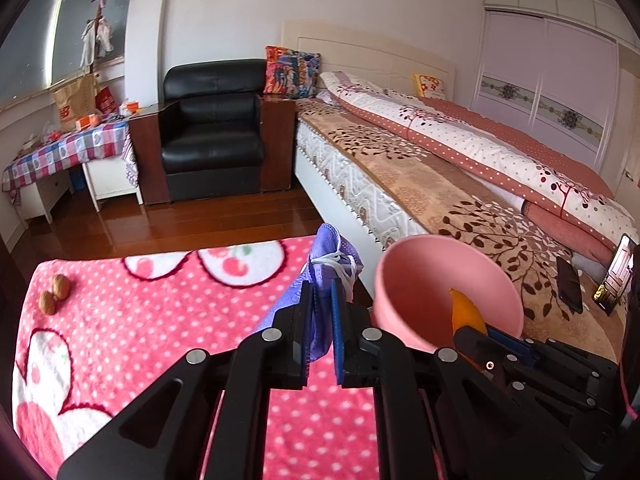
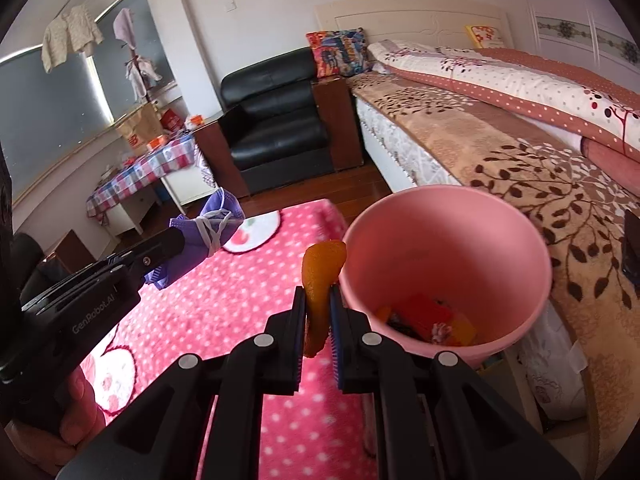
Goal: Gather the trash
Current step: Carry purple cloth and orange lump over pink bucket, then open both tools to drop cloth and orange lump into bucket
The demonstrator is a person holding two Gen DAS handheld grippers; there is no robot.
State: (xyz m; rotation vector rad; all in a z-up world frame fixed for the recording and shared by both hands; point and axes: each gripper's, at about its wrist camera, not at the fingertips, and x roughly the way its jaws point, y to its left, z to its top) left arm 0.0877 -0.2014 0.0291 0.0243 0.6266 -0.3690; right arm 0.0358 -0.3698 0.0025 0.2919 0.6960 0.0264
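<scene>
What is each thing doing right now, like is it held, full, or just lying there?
Left tongs: shut on the mask.
Mask: purple, bunched and tied with its white straps, held in the air.
Right tongs: shut on the peel.
Peel: orange, curled, held beside the bin's rim.
Bin: pink, open, some trash at the bottom.
Walnuts: two, lying whole on the pink blanket.

Purple mask [image 1: 320,280]; orange peel [image 2: 320,280]; plain pink bin [image 2: 500,220]; pink white-dotted cloth [image 1: 160,340] with cherries.
</scene>
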